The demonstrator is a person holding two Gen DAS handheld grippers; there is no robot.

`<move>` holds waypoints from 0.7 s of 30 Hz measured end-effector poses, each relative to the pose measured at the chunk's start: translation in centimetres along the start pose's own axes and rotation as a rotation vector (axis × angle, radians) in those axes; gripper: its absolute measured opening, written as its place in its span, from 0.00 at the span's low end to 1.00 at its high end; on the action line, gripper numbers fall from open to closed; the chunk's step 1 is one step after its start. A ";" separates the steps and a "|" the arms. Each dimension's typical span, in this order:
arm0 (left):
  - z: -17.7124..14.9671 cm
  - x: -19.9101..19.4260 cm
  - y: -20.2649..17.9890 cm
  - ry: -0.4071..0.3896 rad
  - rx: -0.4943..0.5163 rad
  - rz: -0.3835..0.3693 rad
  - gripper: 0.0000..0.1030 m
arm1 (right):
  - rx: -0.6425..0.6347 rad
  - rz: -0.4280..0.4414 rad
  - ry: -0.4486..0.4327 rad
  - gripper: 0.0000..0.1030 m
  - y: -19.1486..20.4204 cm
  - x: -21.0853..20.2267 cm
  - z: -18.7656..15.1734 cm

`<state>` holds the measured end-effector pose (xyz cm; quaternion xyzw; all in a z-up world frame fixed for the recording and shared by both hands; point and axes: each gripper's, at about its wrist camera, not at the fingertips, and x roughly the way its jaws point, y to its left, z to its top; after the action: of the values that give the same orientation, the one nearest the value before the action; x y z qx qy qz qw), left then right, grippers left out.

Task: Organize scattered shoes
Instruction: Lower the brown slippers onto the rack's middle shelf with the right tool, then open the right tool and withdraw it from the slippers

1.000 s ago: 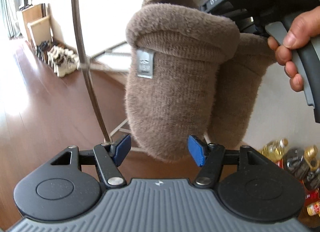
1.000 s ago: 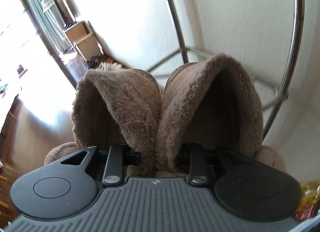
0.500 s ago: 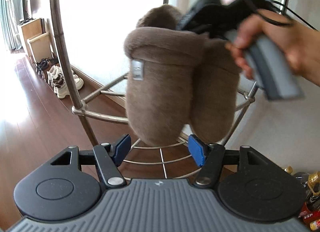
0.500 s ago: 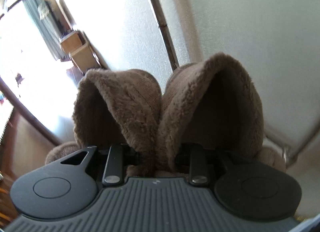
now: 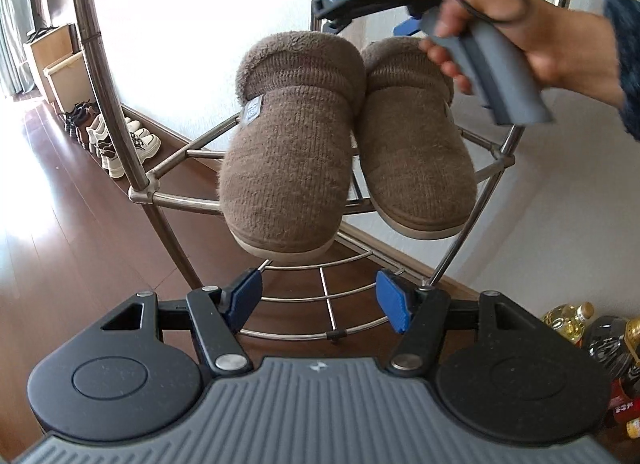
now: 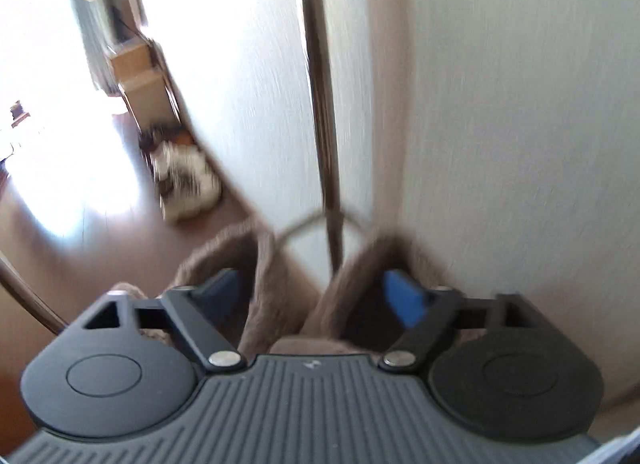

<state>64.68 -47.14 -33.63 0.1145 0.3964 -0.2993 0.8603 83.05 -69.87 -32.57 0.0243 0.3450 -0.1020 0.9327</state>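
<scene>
brown slippers (image 5: 288, 167) on metal rack (image 5: 176, 195), toes forward

You're in a home, in a hallway by the look of it: dark wood floor (image 5: 60, 223), white walls, a row of sneakers (image 5: 120, 143) along the baseboard at ten o'clock, a wooden cabinet (image 5: 52, 59) beyond, and cooking-oil bottles (image 5: 568, 320) at four o'clock.

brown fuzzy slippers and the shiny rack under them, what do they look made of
Brown fuzzy slippers: seemingly knitted fabric with fleece cuffs, pale rubbery-looking soles; ribbed weave shows. Shiny tube rack: probably polished steel or chrome, mirror-bright reflections.
</scene>
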 end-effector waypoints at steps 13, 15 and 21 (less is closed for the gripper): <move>-0.4 3.5 0.5 0.093 0.302 -0.037 0.61 | 0.091 0.101 0.251 0.17 3.1 -11.0 -15.8; -0.1 4.0 0.7 0.102 0.325 -0.067 0.61 | 0.120 0.095 0.299 0.17 4.4 -9.3 -17.0; 0.7 5.5 0.3 0.128 0.370 -0.117 0.60 | 0.149 0.023 0.327 0.17 4.1 -9.2 -16.7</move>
<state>68.05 -49.57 -37.31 0.2659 0.3944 -0.4086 0.7789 66.42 -62.30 -39.39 0.1135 0.4834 -0.1115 0.8608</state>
